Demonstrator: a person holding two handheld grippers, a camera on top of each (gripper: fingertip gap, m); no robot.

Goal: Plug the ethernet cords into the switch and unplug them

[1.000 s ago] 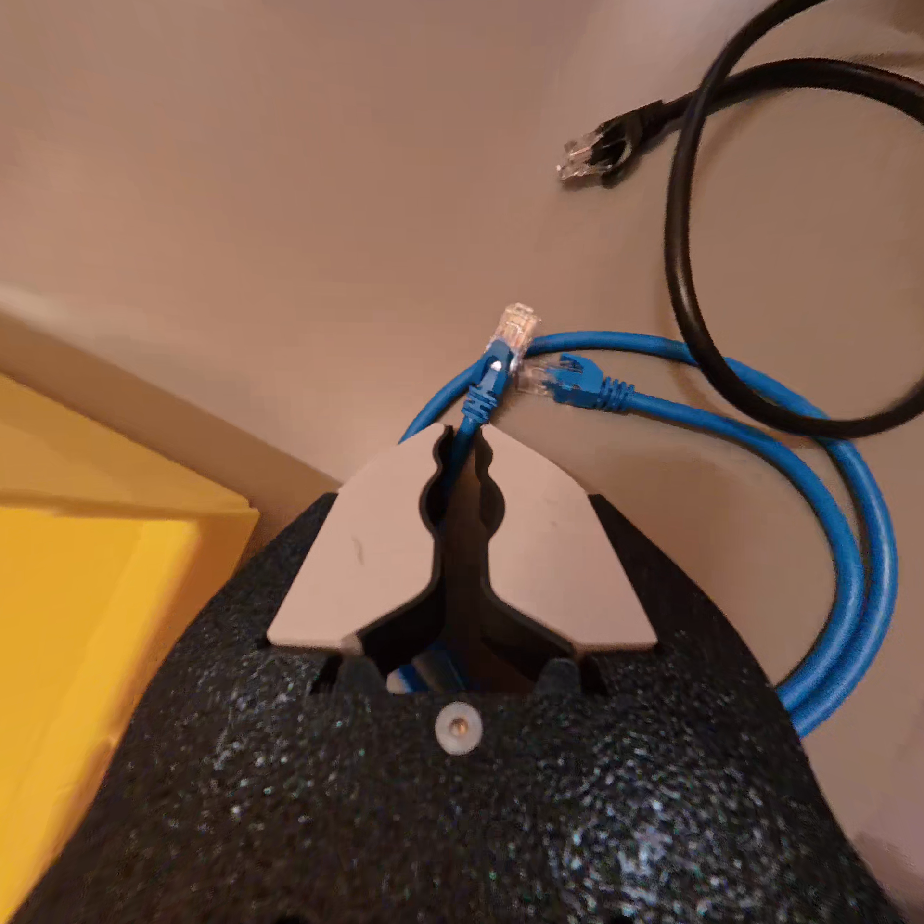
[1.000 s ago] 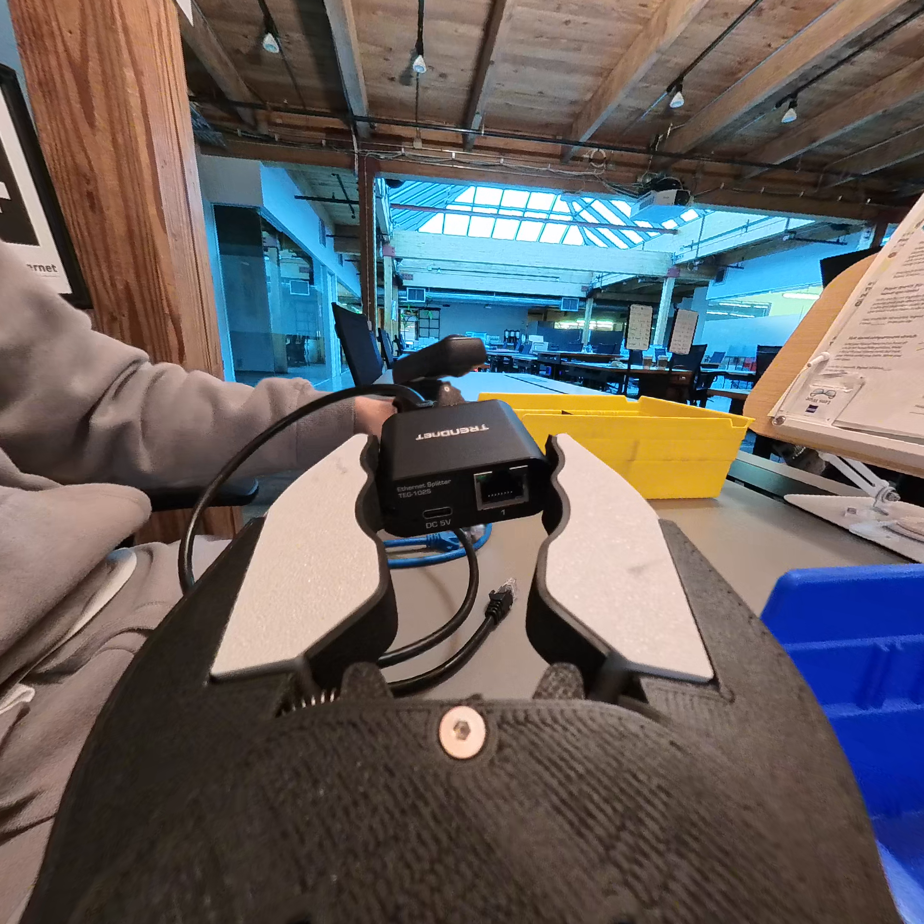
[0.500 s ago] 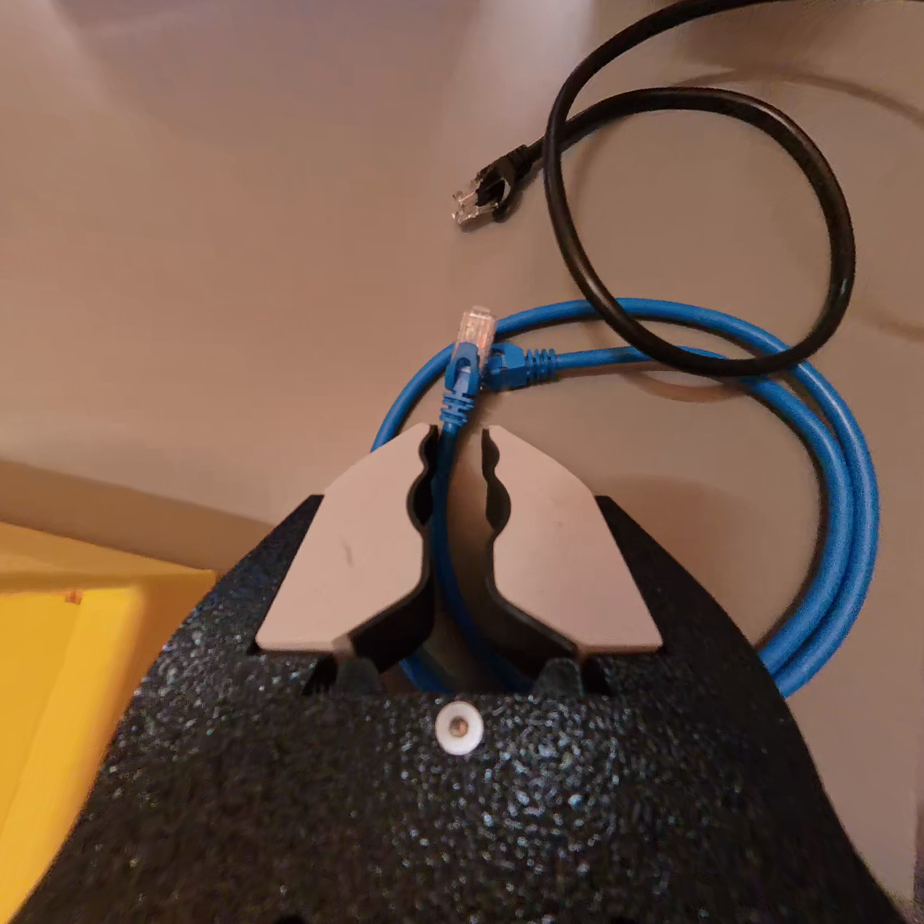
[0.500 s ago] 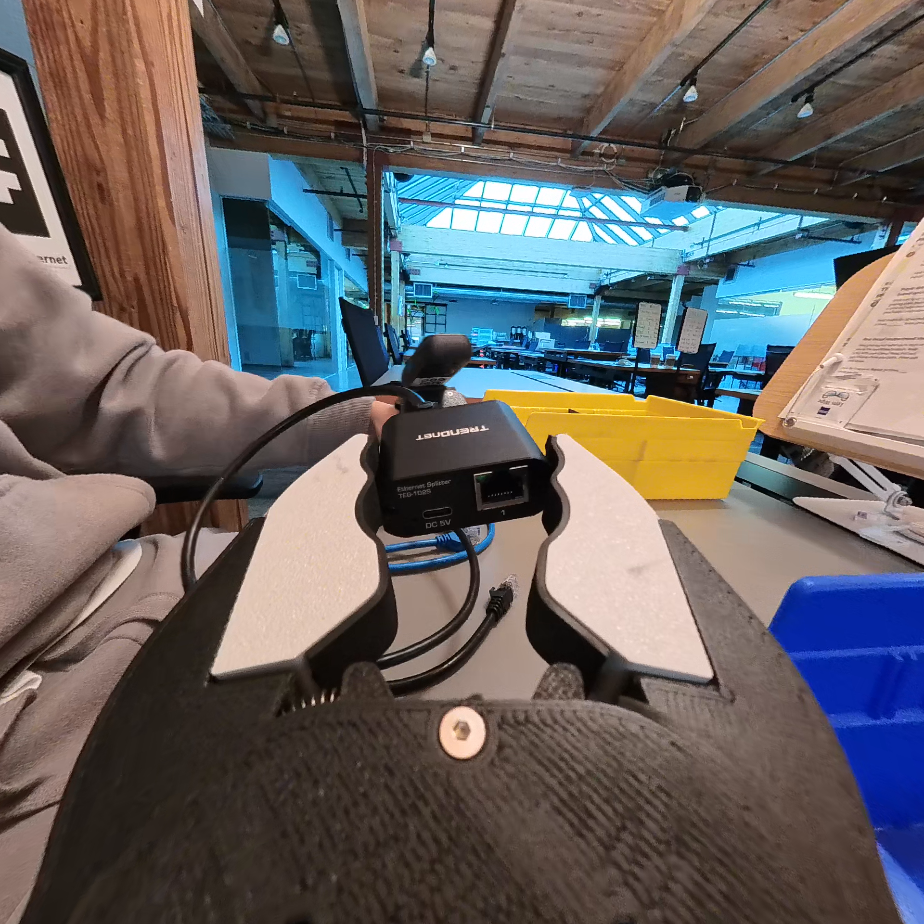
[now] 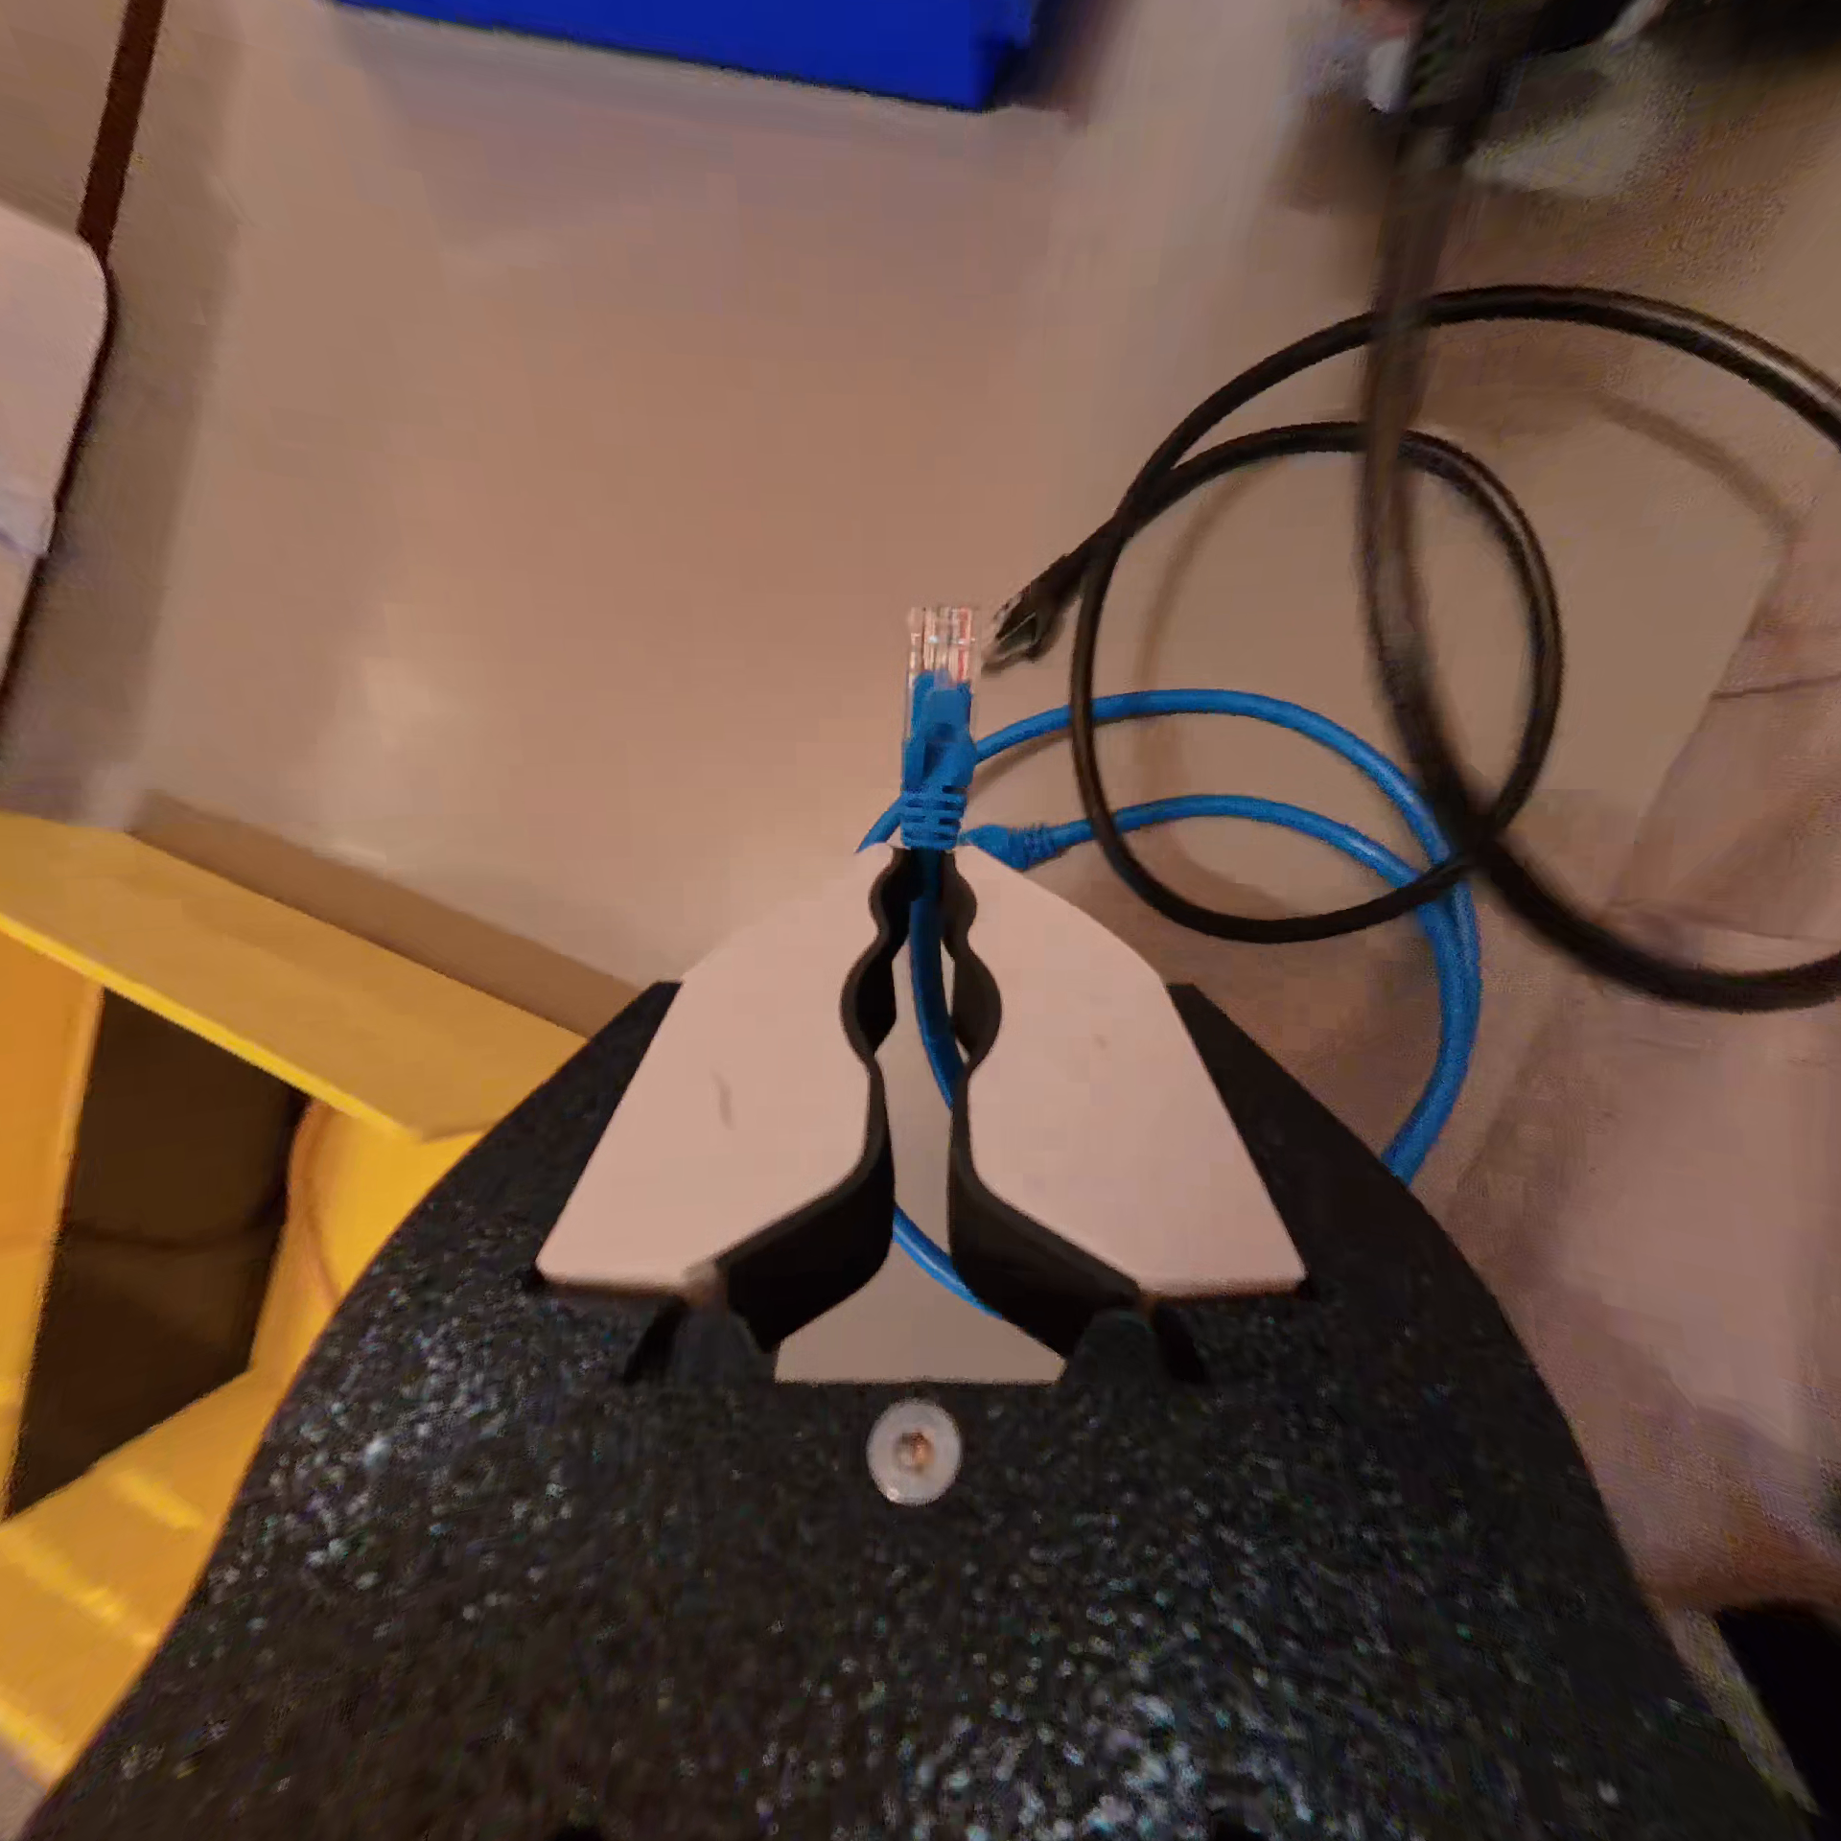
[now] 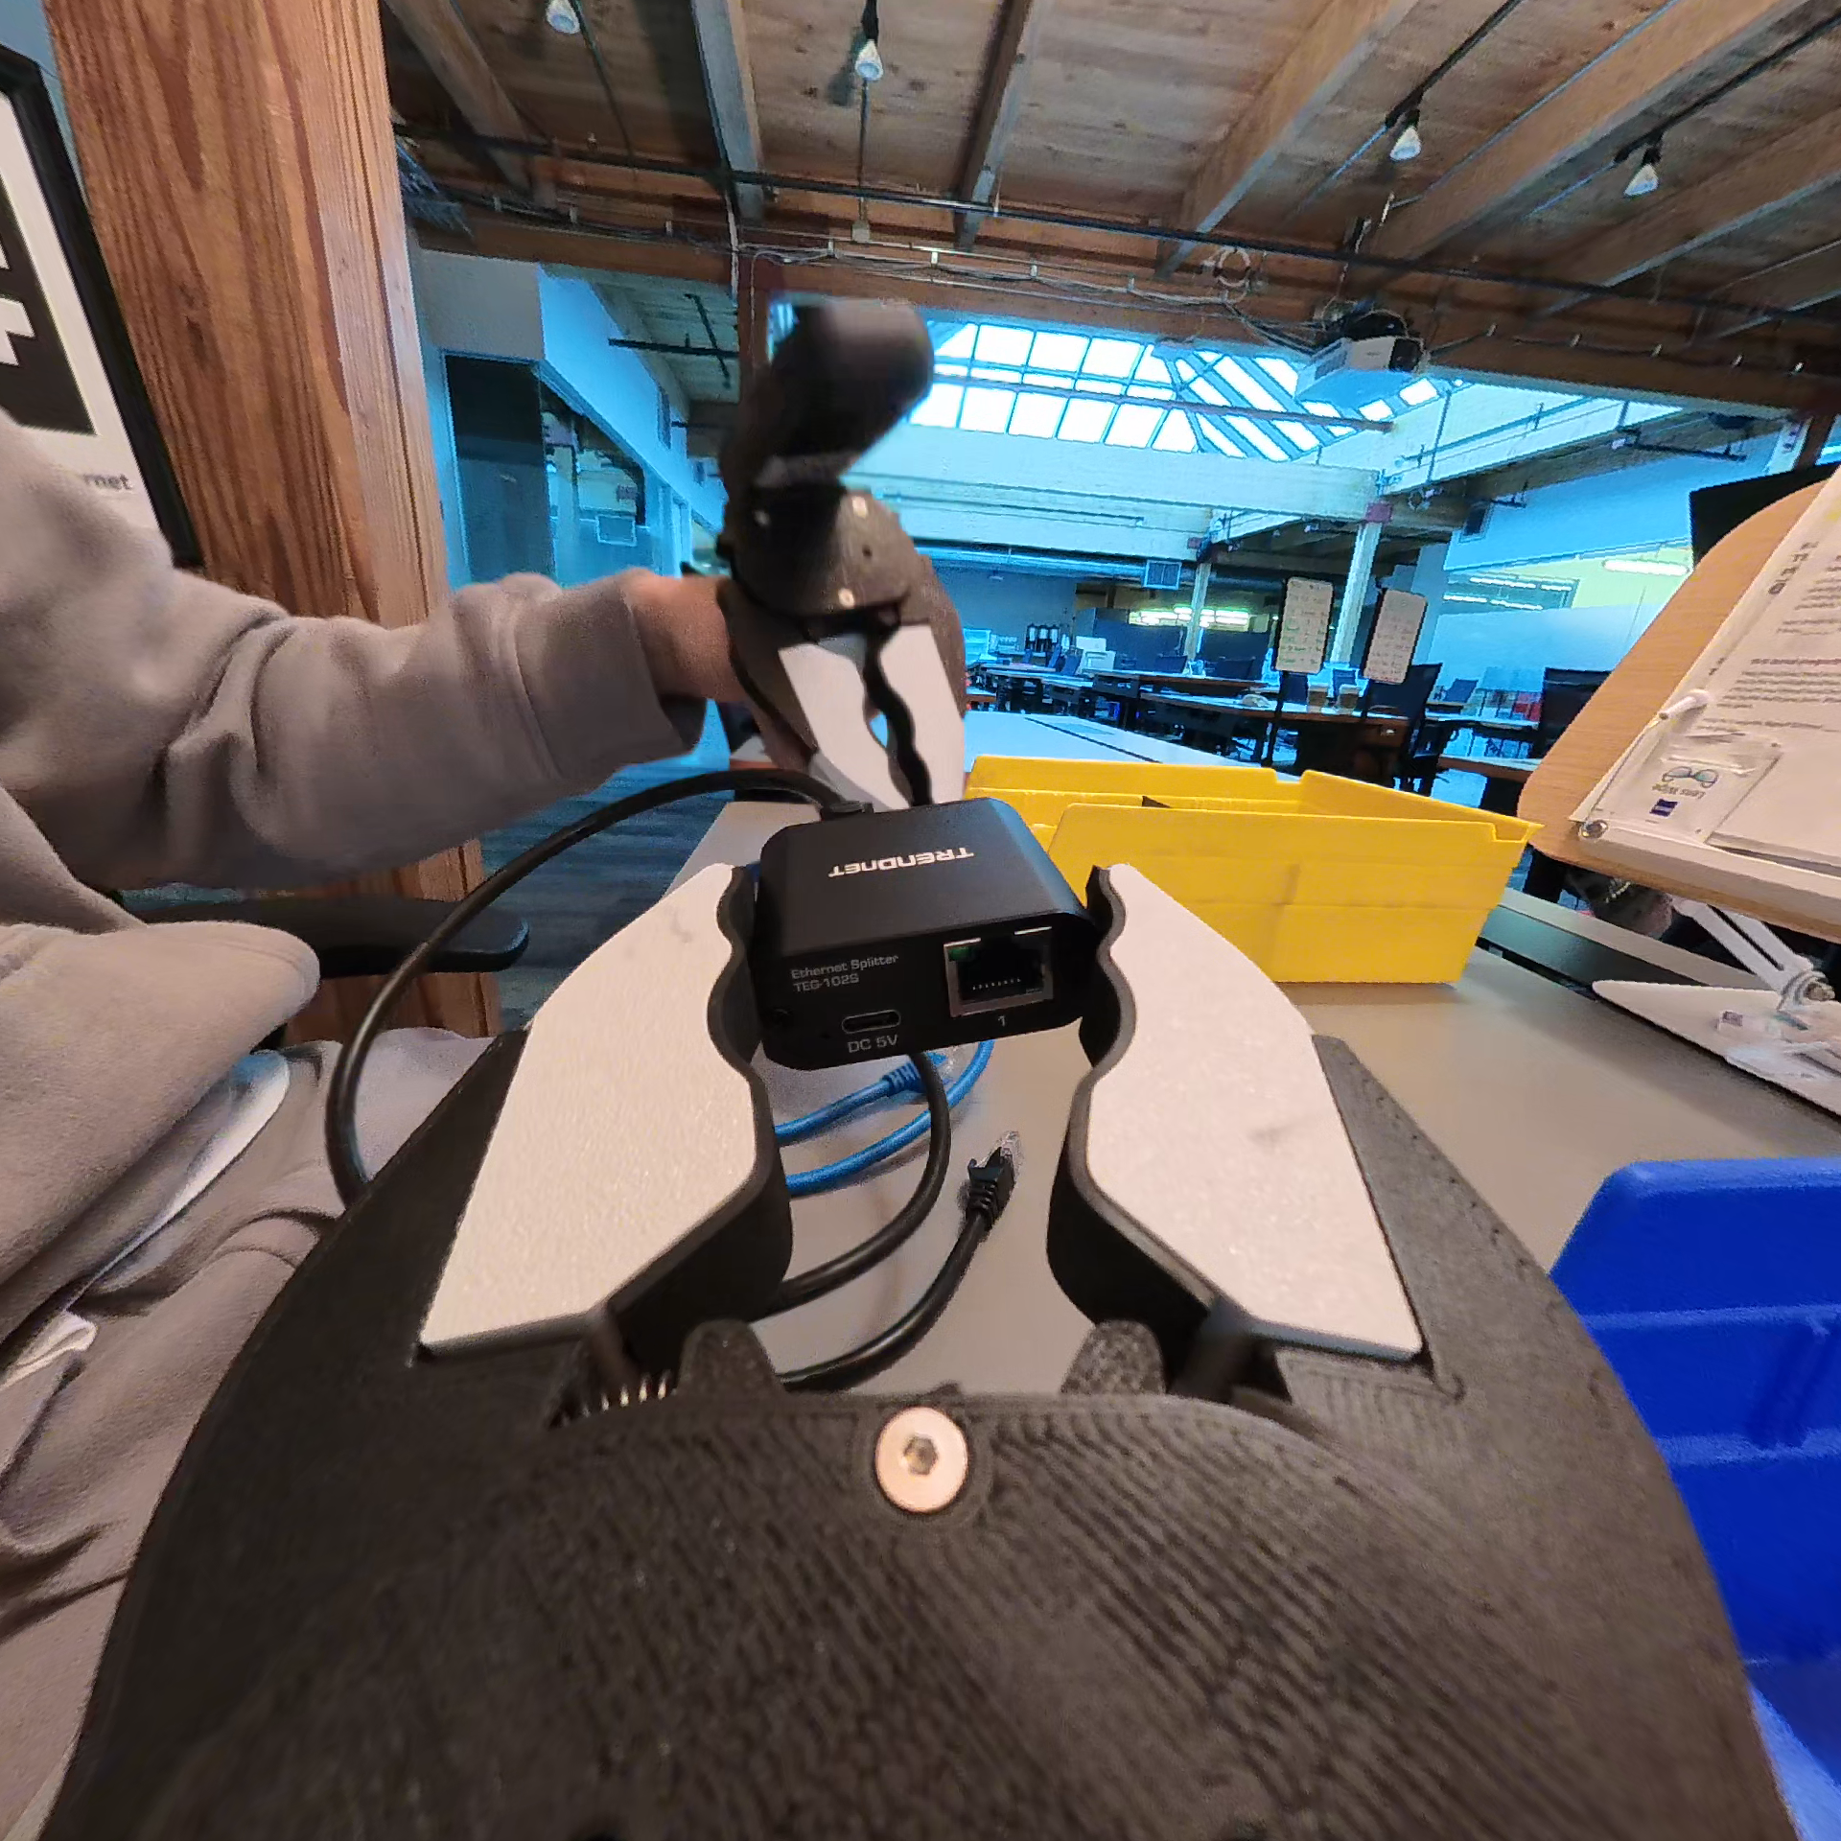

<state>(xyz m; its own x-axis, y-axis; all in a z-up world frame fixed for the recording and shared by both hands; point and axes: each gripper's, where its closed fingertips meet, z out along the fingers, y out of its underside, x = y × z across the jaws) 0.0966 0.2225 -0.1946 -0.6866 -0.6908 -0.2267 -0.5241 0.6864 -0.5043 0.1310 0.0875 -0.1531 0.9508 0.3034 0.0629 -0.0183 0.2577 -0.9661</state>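
In the left wrist view, the left gripper has its two fingers pressed together on the blue cord just behind its boot, so the clear plug sticks out straight ahead at 12 o'clock from the tips. The rest of that cord loops away on the tan table toward 3 o'clock and runs back under the fingers. A black cord lies coiled across the blue loop at about 2 o'clock, its own plug resting just beside the blue cord's plug, at its 3 o'clock. A yellow bin sits at 9 o'clock and the edge of a blue bin at 12 o'clock.

In the right wrist view, the right gripper pinches the small black switch by its two sides, held above the table with an empty port facing the camera. A thin black cable arcs from the back of the switch toward 9 o'clock. Beyond the switch at 12 o'clock, the left gripper points down toward it, held by a hand in a grey sleeve. Below the switch lie the blue cord and the black cord's plug. A yellow bin stands at 2 o'clock, a blue bin at 4 o'clock.
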